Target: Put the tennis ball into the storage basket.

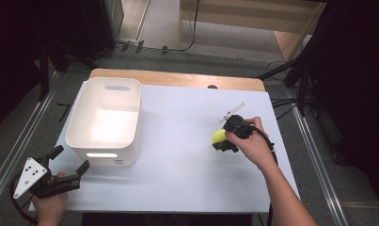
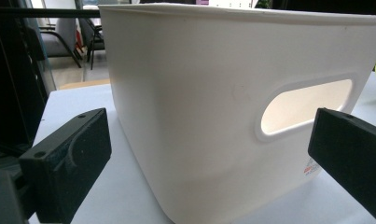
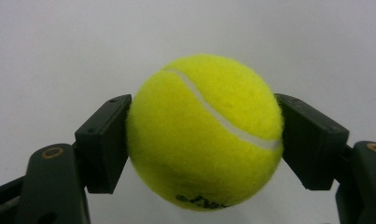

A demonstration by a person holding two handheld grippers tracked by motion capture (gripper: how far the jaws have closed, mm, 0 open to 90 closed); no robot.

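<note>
Left gripper (image 1: pixel 69 162) sits at the table's (image 1: pixel 187 183) near left corner, held by the left hand (image 1: pixel 51 205), jaws spread wide with nothing between them. In the left gripper view the jaws frame the near wall of the white bin (image 2: pixel 213 107); its handle slot is partly covered by one jaw, and the base is cut off by the frame.

Right gripper (image 1: pixel 223 141) is toward the table's right edge, about midway between near and far edges, clamped on the tennis ball (image 1: pixel 218 136). From above only a sliver of yellow shows beside the black body and the right hand (image 1: pixel 253 146). In the right gripper view the ball (image 3: pixel 204 130) is pressed on both sides; the print on its underside is unreadable. Contact with the table cannot be judged.

The bin (image 1: pixel 105 122) stands at the far left corner; its interior is washed out.
</note>
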